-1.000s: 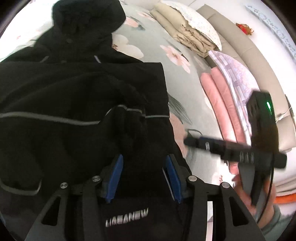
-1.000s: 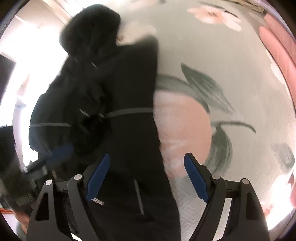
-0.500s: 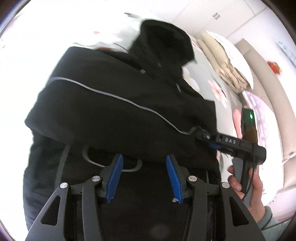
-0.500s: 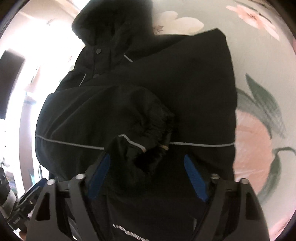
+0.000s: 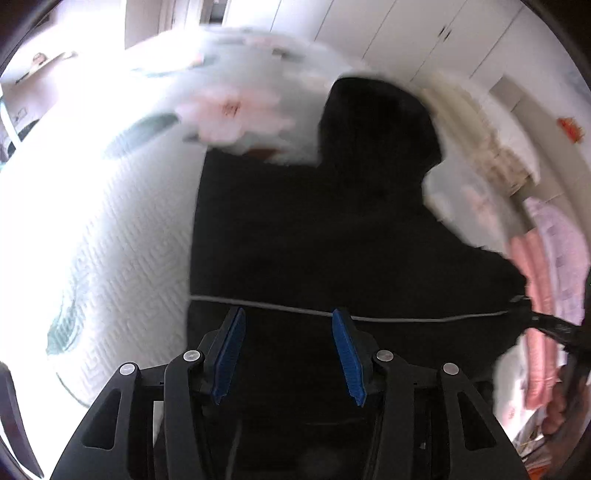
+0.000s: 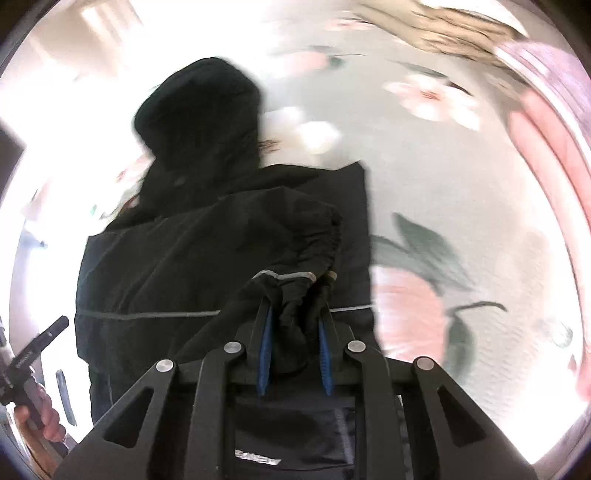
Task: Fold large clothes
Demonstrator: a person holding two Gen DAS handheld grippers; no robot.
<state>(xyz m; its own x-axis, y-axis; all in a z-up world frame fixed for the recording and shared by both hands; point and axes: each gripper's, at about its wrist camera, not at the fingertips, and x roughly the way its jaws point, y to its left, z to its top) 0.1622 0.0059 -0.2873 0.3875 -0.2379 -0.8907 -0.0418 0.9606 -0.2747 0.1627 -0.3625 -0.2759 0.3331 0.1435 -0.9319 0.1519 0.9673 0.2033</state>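
Lying on the flowered bedspread (image 6: 424,177), the black jacket (image 5: 314,240) is spread flat with its hood (image 6: 199,110) toward the far end. The right gripper (image 6: 293,328) is pinched narrow on the jacket's gathered sleeve cuff (image 6: 295,291). The left gripper (image 5: 286,354) hovers over the jacket's lower part, its blue pads (image 5: 229,354) wide apart and holding nothing. Folded bedding (image 5: 535,314) lies beside the jacket.

Place: a home bedroom
Bed: floral sheet (image 6: 443,177) spread wide, pink blossoms and green leaves
Bedding: folded beige quilts (image 5: 495,147) and pink blankets (image 5: 535,302) stacked along one side
Walls: white cupboard doors (image 5: 424,33) behind the bed
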